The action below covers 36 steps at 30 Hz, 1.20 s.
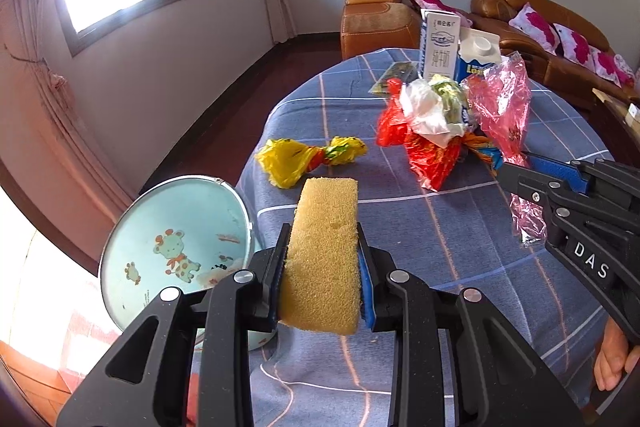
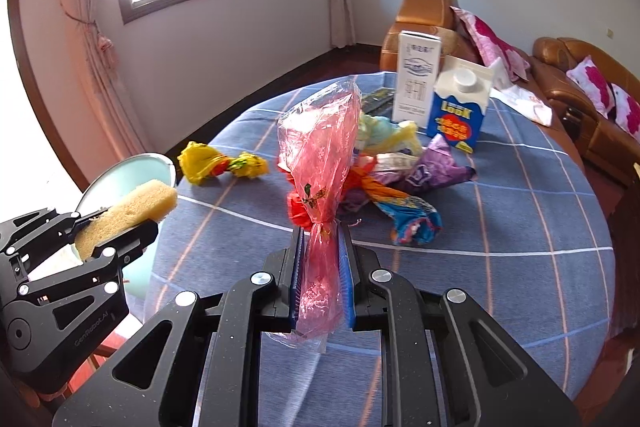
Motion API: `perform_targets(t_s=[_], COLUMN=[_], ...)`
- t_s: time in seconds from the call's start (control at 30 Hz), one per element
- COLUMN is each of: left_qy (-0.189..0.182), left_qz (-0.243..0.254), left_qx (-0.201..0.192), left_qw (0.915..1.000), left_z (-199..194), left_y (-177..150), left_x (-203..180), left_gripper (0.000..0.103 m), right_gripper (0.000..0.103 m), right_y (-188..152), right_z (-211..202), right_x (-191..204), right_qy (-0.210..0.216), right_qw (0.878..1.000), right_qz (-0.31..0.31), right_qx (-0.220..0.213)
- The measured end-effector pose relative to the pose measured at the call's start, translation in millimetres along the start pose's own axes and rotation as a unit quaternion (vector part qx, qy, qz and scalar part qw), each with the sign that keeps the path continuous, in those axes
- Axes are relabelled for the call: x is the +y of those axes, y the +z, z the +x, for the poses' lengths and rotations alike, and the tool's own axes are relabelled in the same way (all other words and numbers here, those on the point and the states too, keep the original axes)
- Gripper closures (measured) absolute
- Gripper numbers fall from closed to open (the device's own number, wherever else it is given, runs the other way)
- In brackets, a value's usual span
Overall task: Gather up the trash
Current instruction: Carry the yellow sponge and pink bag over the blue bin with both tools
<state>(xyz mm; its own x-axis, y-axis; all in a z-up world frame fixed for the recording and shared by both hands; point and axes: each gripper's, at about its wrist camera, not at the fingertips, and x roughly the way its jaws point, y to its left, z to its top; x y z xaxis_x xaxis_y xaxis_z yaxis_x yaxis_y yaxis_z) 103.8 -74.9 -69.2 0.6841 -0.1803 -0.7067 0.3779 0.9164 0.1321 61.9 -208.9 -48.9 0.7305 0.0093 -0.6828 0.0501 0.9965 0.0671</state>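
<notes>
1. Two tongs are in view. The left tongs (image 1: 323,259) are clamped on one yellow rectangular foam sponge (image 1: 326,247); the right tongs (image 2: 320,267) are clamped on one pink see-through plastic bag (image 2: 320,163), which stands up between the blue pads.
2. Two cartons stand at the far edge of the round surface covered in blue checked cloth (image 2: 520,227): one tall white carton (image 2: 416,79) and one shorter blue-and-white carton with a round cap (image 2: 460,103).
3. One yellow crumpled wrapper (image 1: 296,159) lies alone near the left edge.
4. One heap of crumpled wrappers and bags (image 2: 400,179) lies mid-surface; it seems to hold five or six pieces.
5. One pale blue round basin with a cartoon giraffe (image 1: 176,251) sits beyond the left edge.
6. The near and right cloth is bare.
</notes>
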Motion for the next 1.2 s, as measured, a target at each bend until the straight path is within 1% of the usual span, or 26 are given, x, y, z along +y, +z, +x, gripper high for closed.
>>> perform_targets(t_s=[0.13,0.73,1.2], left_qy=[0.014,0.041,0.072], left_qz=[-0.006,-0.044,-0.081], left_qx=[0.001,0.010,0.021], left_qw=[0.9999,0.9981,0.9939], left_z=[0,-4,-5], left_y=[-2,-15,-30], left_x=[10,56,98], left_gripper=[0.074,0.074,0.074], right_gripper=[0.086,0.086,0.086], right_y=[2,8,13], right_z=[3,16,26], right_x=[10,58,95], right_qy=[0.007,0.039,0.071], right_qw=[1.000,0.998,0.995], right_qz=[-0.008,-0.045,-0.073], right_qx=[0.001,0.007,0.013])
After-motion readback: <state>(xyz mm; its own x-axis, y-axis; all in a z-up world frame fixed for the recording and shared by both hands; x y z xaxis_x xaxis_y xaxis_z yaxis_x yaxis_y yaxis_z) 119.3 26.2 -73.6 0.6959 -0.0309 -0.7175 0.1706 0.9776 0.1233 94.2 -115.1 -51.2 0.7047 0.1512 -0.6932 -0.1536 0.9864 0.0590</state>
